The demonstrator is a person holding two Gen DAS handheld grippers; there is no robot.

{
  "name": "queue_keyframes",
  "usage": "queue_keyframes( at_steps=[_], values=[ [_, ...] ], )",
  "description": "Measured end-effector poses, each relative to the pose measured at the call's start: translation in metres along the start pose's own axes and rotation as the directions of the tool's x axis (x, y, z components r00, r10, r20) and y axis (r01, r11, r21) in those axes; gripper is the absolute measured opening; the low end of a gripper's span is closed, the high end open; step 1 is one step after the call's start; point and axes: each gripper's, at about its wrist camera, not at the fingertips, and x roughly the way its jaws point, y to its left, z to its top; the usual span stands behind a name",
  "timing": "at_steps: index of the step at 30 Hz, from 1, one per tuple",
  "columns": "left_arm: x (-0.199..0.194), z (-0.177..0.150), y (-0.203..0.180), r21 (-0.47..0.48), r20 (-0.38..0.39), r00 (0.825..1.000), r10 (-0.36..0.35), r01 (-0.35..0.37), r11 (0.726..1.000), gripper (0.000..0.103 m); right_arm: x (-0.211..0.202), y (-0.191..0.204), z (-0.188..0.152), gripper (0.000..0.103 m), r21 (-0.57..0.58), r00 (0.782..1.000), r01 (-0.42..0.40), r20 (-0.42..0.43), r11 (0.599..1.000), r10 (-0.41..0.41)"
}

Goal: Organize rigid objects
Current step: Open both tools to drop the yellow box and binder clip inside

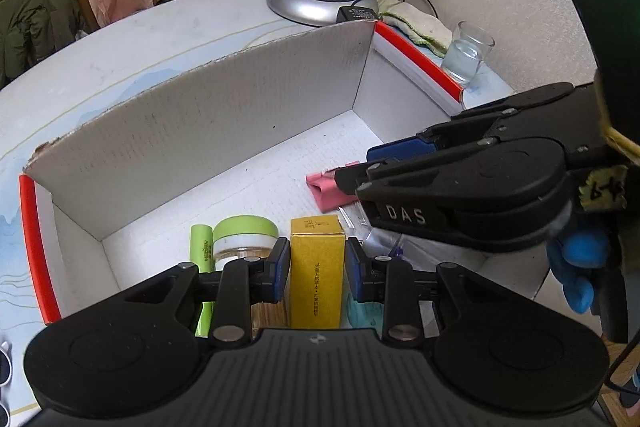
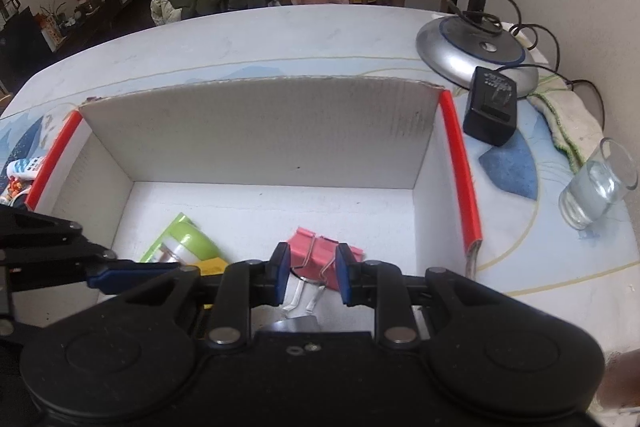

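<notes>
We are looking into a white cardboard box (image 1: pixel 208 131) with red edges, sitting on a pale table (image 1: pixel 160 39). Going from left to right in the left wrist view, a green battery (image 1: pixel 201 243) is lying inside the box, and a little jar with a green lid (image 1: pixel 245 235) is sitting just beside it. Next, our left gripper (image 1: pixel 317 269) is holding a yellow carton (image 1: pixel 317 267) between its blue pads (image 1: pixel 282 267), and the pads are pressing on both sides of the carton (it is standing upright over the box floor). Further right, our right gripper (image 1: pixel 360 173) is reaching in from the side, and a hand in a blue glove (image 1: pixel 576 267) is holding it.

In the right wrist view, the jar (image 2: pixel 188 241) is lying at the left. The right gripper (image 2: pixel 310 277) is squeezing a pink binder clip (image 2: pixel 316 255) between narrow jaws, just above the box floor, with its silver wire handles (image 2: pixel 304 297) pointing toward the camera. Outside the box on the right, a silver lamp base (image 2: pixel 460 51), a black plug adapter (image 2: pixel 490 107) and a glass of water (image 2: pixel 592 191) are resting on the table
</notes>
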Motion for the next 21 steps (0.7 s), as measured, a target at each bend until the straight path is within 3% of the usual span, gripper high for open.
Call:
queue_keyframes(
  at_steps=[9, 18, 19, 21],
  values=[
    [0.004, -0.010, 0.004, -0.027, -0.029, 0.999, -0.018, 0.018, 0.999, 0.029, -0.011, -0.005, -0.004, 0.028, 0.044, 0.999, -0.037, 0.012, 0.998, 0.036],
    [-0.019, -0.021, 0.001, -0.026, 0.028, 0.998, -0.052, 0.052, 0.998, 0.031, -0.033, -0.004, -0.015, 0.035, 0.067, 0.998, -0.051, 0.051, 0.996, 0.047],
    [-0.023, -0.022, 0.000, -0.025, 0.037, 0.998, -0.054, 0.055, 0.998, 0.033, -0.037, -0.003, -0.017, 0.035, 0.070, 0.997, -0.049, 0.059, 0.996, 0.045],
    [-0.032, -0.026, 0.000, -0.028, 0.060, 0.997, -0.045, 0.047, 0.999, 0.056, -0.045, -0.001, -0.018, 0.036, 0.072, 0.996, -0.052, 0.080, 0.996, 0.046]
  ],
)
